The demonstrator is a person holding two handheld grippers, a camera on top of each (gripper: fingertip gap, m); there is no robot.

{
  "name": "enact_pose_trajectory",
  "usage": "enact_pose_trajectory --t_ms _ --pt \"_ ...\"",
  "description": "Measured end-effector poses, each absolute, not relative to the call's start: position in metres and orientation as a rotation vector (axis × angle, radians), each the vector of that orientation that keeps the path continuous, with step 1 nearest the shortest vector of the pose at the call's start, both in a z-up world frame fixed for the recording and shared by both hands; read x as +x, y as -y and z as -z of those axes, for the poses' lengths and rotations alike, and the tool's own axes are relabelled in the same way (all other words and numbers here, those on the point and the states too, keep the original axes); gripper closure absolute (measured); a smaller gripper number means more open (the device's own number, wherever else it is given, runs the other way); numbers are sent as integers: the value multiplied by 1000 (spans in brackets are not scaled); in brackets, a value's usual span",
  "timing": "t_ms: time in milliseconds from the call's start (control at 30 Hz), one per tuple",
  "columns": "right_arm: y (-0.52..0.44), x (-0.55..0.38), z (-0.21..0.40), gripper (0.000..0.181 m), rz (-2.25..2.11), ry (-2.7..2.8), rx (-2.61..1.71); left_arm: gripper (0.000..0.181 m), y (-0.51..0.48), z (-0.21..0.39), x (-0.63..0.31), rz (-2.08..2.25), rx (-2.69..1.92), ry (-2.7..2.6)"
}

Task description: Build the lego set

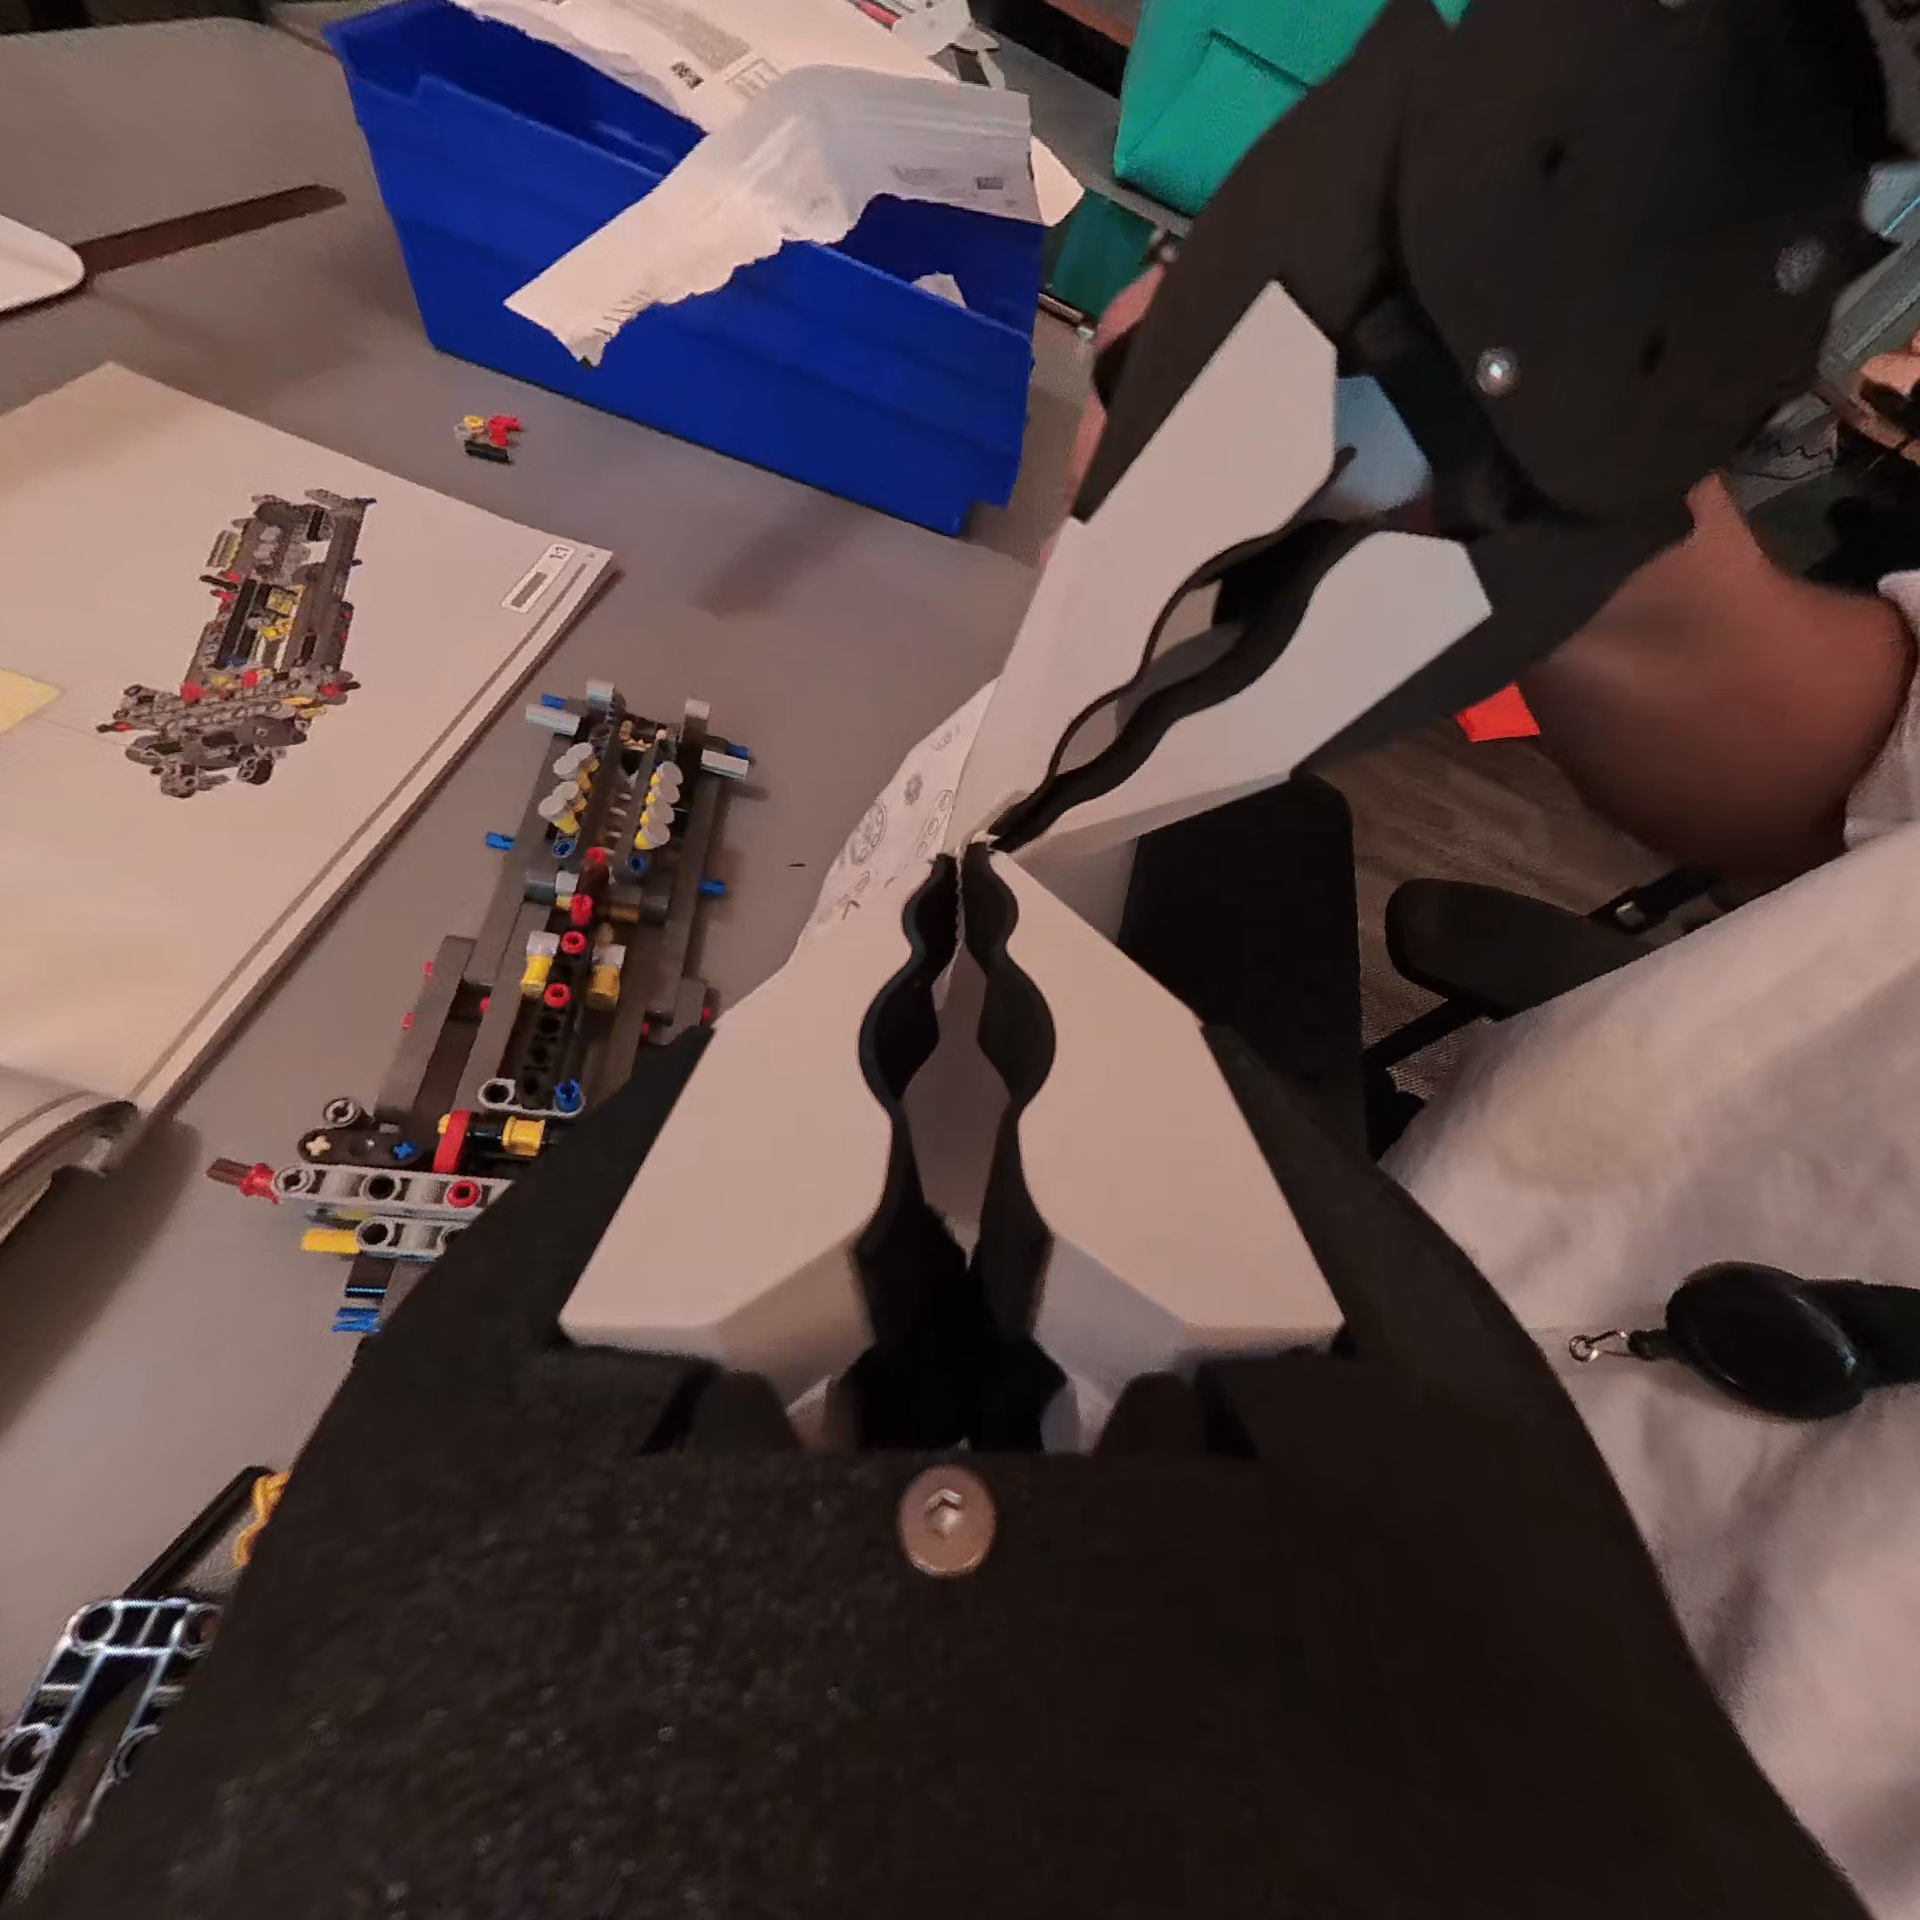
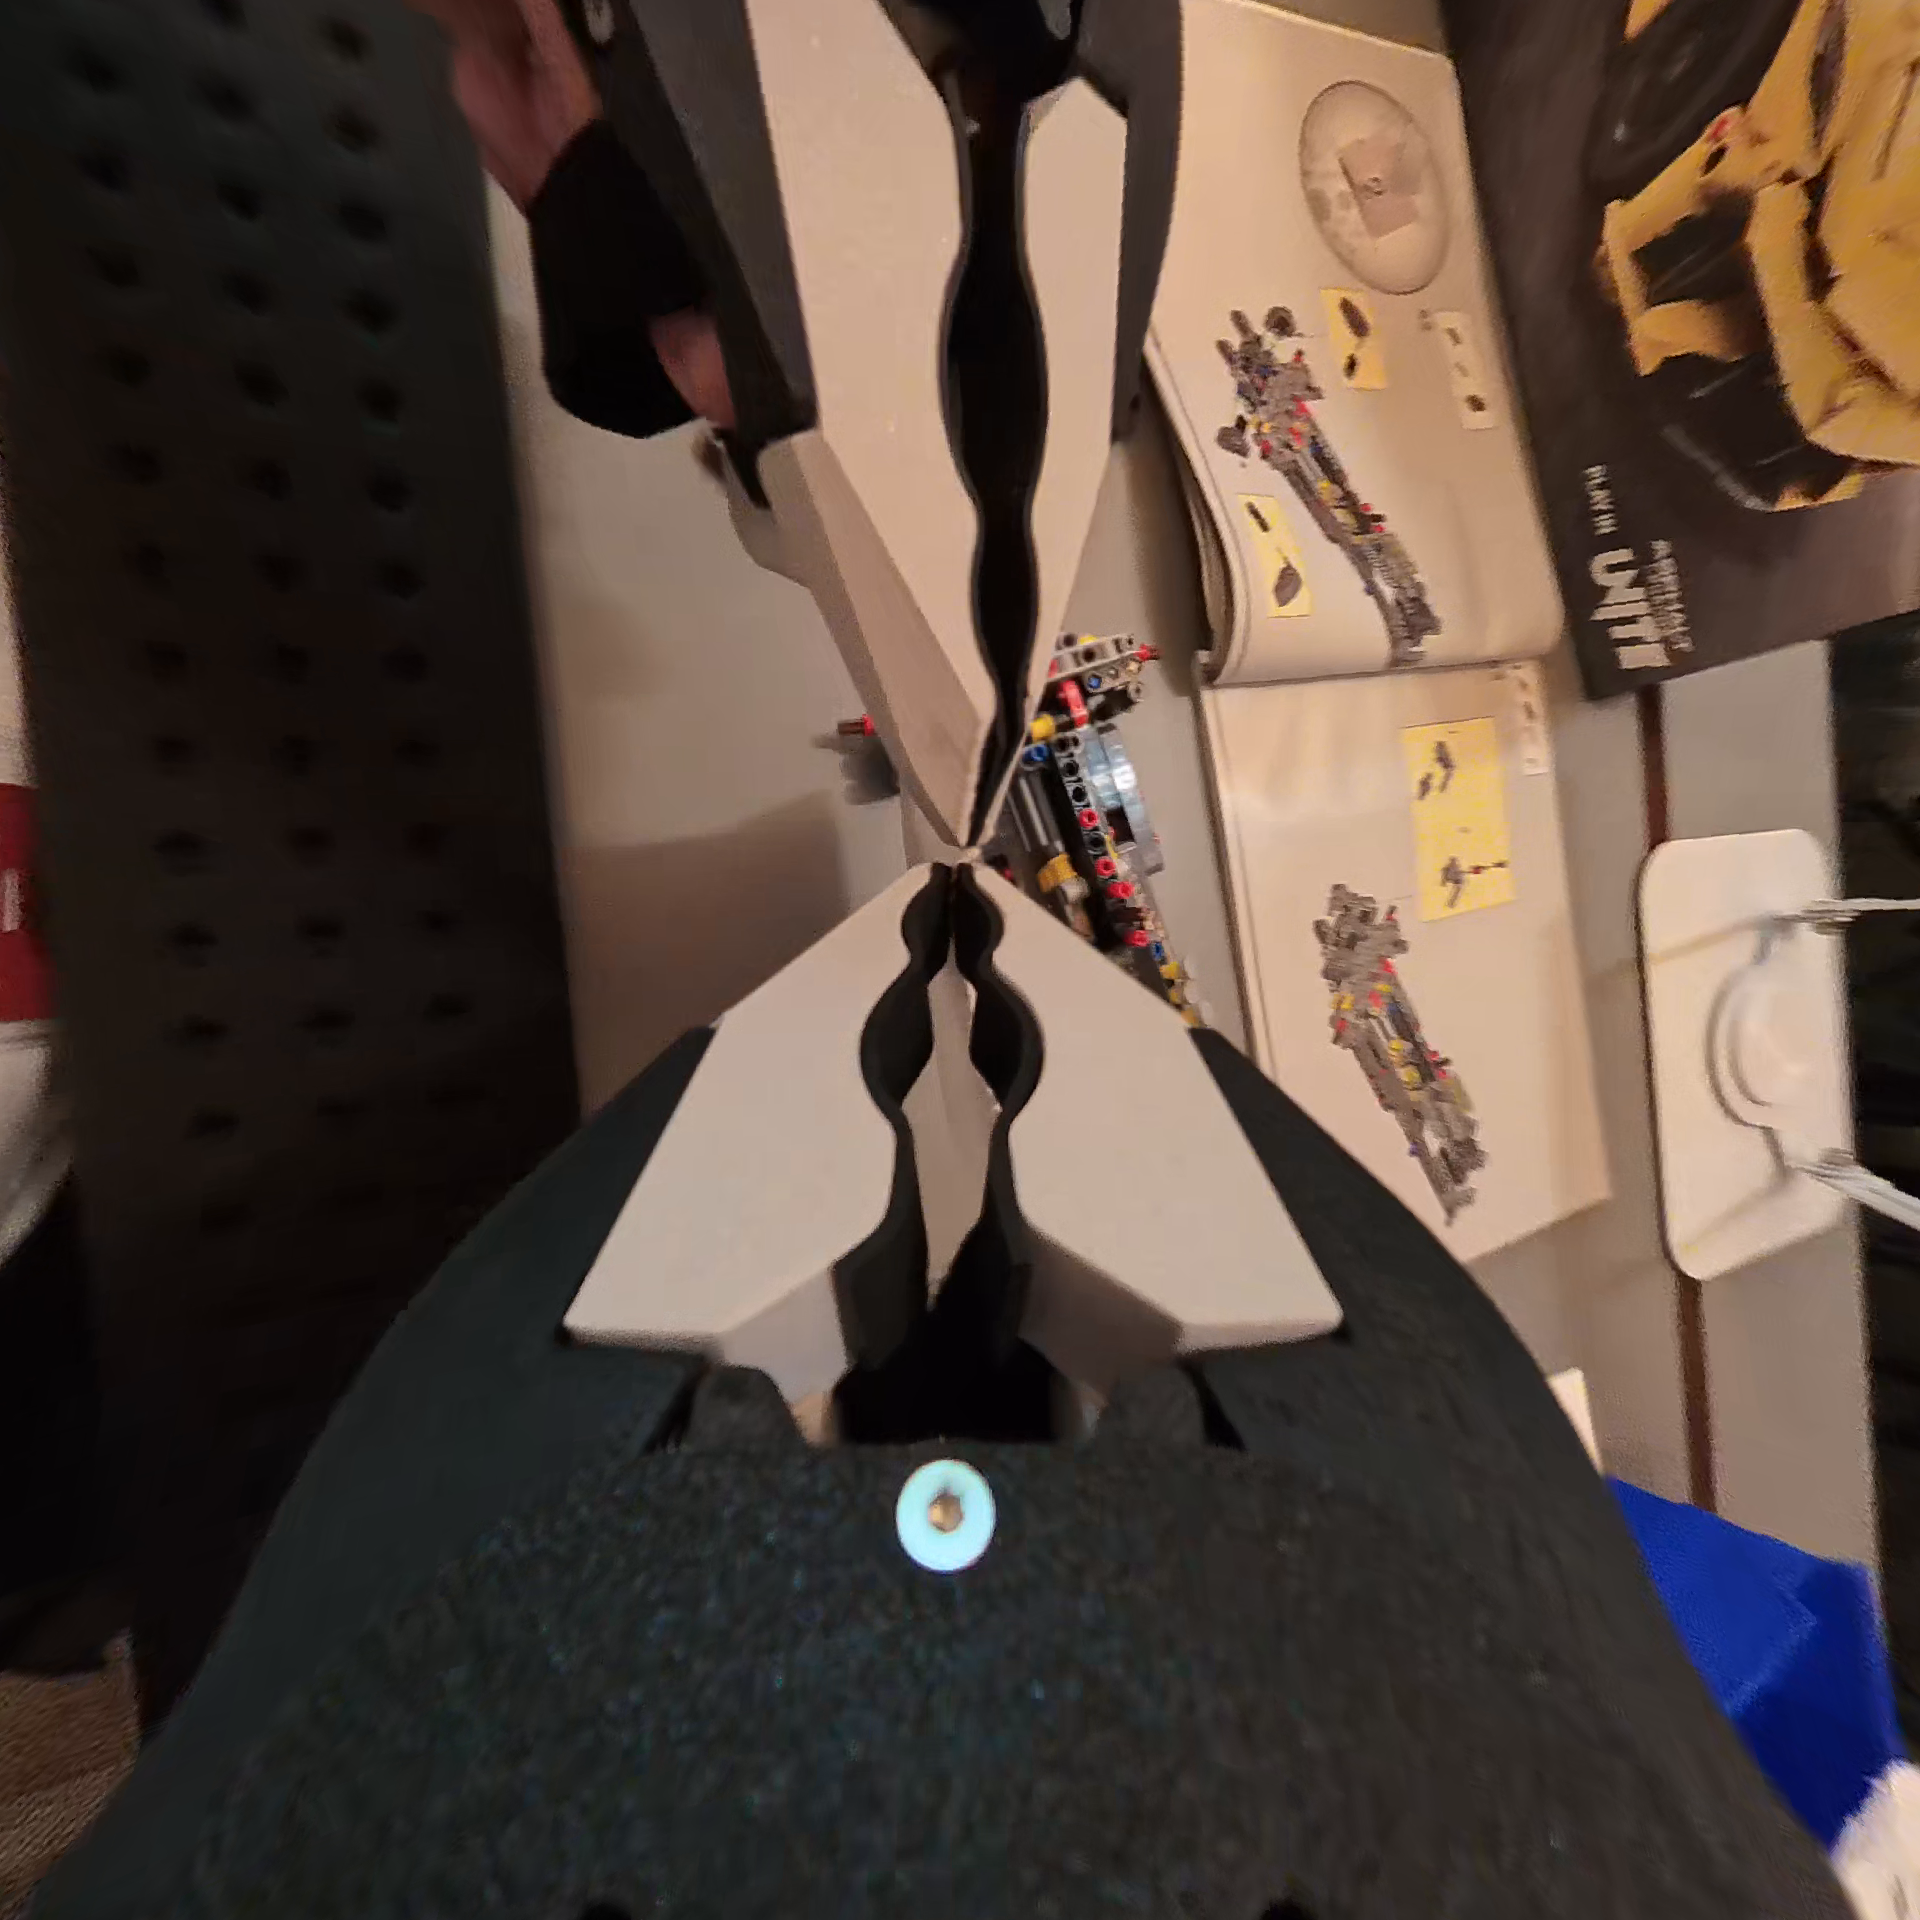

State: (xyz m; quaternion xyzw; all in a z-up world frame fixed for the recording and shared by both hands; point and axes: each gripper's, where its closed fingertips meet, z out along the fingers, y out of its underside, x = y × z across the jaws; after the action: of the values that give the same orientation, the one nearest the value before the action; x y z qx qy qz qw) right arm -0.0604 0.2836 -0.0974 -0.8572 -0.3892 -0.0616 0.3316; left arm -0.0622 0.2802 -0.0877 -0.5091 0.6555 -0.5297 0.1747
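Lego chassis (image 1: 582, 966), long and dark with red, yellow and blue pins, lies on the grey table (image 1: 260, 301) at centre left of the left wrist view, just beside the open instruction book (image 1: 208, 727) that fills the left edge. A blue bin (image 1: 727, 343) with torn white paper bags (image 1: 790, 197) draped over it stands in the upper middle, and green chairs show in the upper right. A dark perforated chair back fills the left of the right wrist view. A printed paper bag (image 1: 904, 831) hangs at frame centre, off the table edge. The left gripper (image 1: 958, 873) rises from the bottom of the frame, jaws closed on the bag's edge; the right gripper (image 1: 1003, 831) comes in from the upper right, jaws also together, pinching the same edge, the two tips almost touching. A tiny cluster of loose pieces (image 1: 488, 436) sits on the table between the book and the bin.

In the right wrist view, a dark box (image 2: 1704, 332) showing a yellow car sits in the upper right, beyond the book.
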Motion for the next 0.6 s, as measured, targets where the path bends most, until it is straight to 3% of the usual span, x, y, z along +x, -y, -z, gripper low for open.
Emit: enact_pose_trajectory --t_ms 333,600 --pt "-283 -50 85 181 608 1027 -2064 181 -286 81 -53 1611 -1585 -1727" --pt "-274 -58 82 181 554 920 -2016 181 -310 77 -47 1740 -1637 -1586"
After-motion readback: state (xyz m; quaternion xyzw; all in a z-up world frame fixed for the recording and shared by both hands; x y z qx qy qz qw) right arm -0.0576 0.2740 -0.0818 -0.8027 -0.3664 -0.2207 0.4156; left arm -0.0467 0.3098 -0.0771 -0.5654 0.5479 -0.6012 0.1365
